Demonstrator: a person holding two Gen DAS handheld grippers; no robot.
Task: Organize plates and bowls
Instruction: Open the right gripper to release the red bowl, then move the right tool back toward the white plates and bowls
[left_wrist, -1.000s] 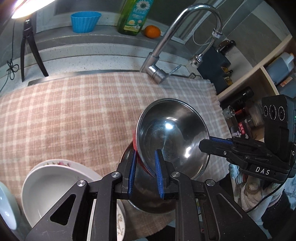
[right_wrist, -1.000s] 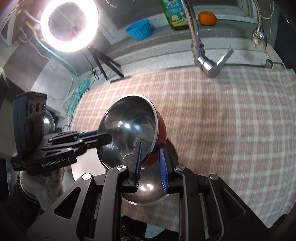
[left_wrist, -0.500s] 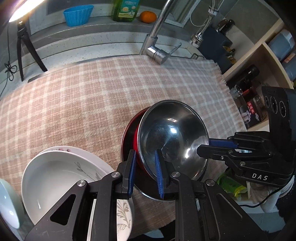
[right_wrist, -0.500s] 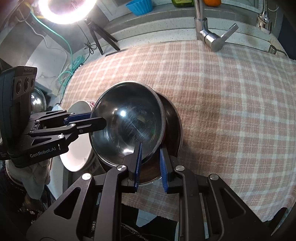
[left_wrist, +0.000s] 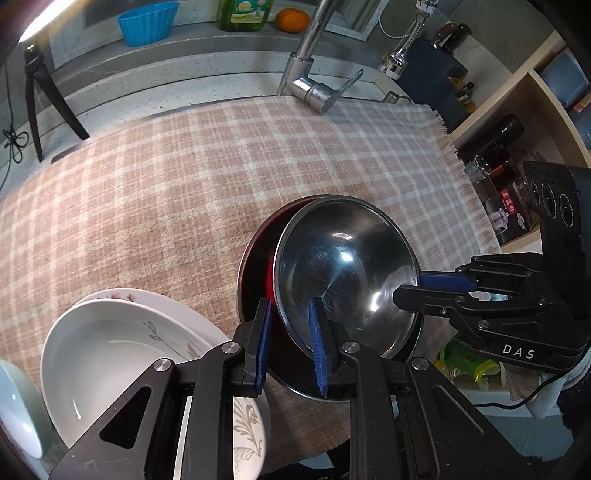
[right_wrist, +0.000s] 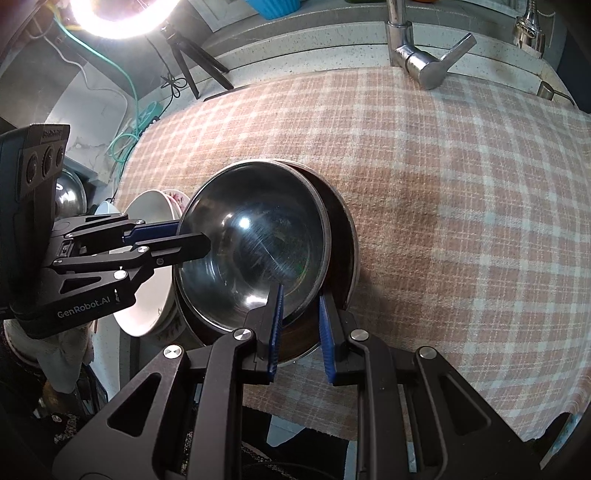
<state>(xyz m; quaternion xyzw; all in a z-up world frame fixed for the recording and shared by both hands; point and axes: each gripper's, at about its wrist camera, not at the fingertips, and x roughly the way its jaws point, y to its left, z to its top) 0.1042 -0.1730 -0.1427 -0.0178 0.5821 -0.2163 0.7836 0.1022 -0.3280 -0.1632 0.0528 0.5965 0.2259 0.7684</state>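
Observation:
A steel bowl (left_wrist: 343, 266) (right_wrist: 255, 243) with a red outer wall rests tilted inside a larger steel bowl (left_wrist: 248, 280) (right_wrist: 345, 251) on the plaid cloth (left_wrist: 147, 184). My left gripper (left_wrist: 290, 314) is shut on its near rim, one pad inside and one on the red outside. In the right wrist view the left gripper (right_wrist: 184, 236) comes in from the left. My right gripper (right_wrist: 301, 299) is shut on the opposite rim and shows at the right in the left wrist view (left_wrist: 413, 288). A stack of white plates (left_wrist: 110, 350) (right_wrist: 147, 310) lies just left of the bowls.
A faucet (left_wrist: 310, 85) (right_wrist: 417, 62) stands behind the cloth. On the back ledge are a blue cup (left_wrist: 146, 22), a soap bottle (left_wrist: 245, 14) and an orange (left_wrist: 293, 19). A tripod (left_wrist: 37, 85) stands at the left. Shelves with bottles (left_wrist: 498, 155) are at the right. A pale bowl (left_wrist: 14, 406) sits at the left edge.
Both grippers have sunk with the red-walled steel bowl between them. It has gone from hanging above the larger bowl to resting inside it.

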